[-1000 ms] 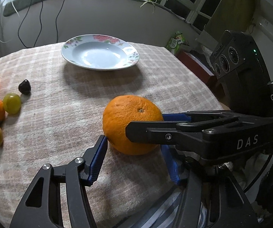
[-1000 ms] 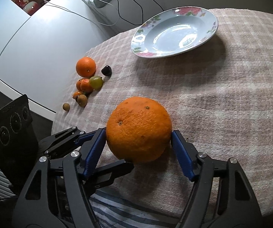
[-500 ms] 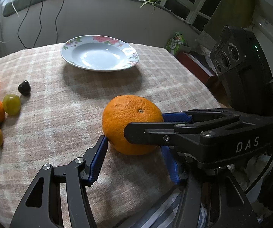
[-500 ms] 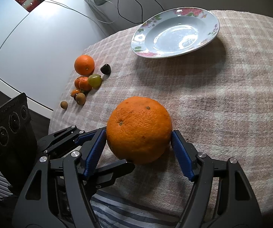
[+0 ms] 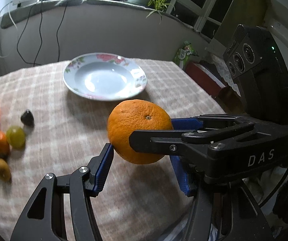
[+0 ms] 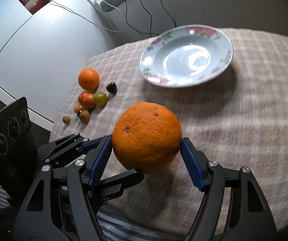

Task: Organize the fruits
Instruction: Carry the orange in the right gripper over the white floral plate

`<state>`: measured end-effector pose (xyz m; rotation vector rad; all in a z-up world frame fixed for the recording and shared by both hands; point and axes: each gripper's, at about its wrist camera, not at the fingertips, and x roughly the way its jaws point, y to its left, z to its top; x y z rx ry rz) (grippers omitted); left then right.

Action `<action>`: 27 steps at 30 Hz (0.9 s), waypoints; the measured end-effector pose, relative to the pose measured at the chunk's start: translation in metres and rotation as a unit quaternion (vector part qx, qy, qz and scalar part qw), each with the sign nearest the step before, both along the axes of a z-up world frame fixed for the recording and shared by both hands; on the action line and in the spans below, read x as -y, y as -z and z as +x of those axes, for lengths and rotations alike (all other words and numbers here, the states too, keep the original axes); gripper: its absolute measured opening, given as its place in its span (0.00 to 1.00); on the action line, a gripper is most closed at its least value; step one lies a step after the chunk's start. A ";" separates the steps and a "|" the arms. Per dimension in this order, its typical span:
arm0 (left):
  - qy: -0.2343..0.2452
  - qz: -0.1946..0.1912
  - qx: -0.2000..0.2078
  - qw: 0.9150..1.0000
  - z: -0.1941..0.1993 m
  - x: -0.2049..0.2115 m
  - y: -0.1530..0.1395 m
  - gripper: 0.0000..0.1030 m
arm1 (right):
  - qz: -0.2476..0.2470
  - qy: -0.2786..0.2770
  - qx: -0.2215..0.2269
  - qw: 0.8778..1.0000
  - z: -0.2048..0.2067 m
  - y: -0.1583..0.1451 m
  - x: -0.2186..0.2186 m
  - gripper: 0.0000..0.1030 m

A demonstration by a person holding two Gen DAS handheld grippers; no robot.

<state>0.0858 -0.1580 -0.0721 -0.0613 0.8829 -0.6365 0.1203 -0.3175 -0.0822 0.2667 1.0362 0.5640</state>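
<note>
Your right tool point(image 6: 147, 156) clamps the big orange point(image 6: 147, 136) between its blue pads, just above the checked bench point(image 6: 244, 120), short of the plate point(image 6: 186, 55). Your left tool point(image 5: 142, 170) stands released beside the orange.

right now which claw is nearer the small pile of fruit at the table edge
Left. The left claw sits between the fruit pile and the big orange; the right claw, shut on that orange, is farther away.
</note>
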 end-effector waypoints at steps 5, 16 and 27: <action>-0.007 -0.010 0.011 1.000 0.019 0.001 -0.008 0.55 | -0.007 0.005 0.020 1.000 0.020 -0.014 0.002 0.71; -0.019 -0.018 0.024 0.999 0.071 0.011 -0.009 0.56 | -0.020 0.017 0.043 0.999 0.076 -0.022 0.002 0.71; -0.035 -0.014 0.005 0.999 0.117 0.016 0.010 0.56 | -0.020 0.019 0.040 0.999 0.124 -0.001 0.003 0.71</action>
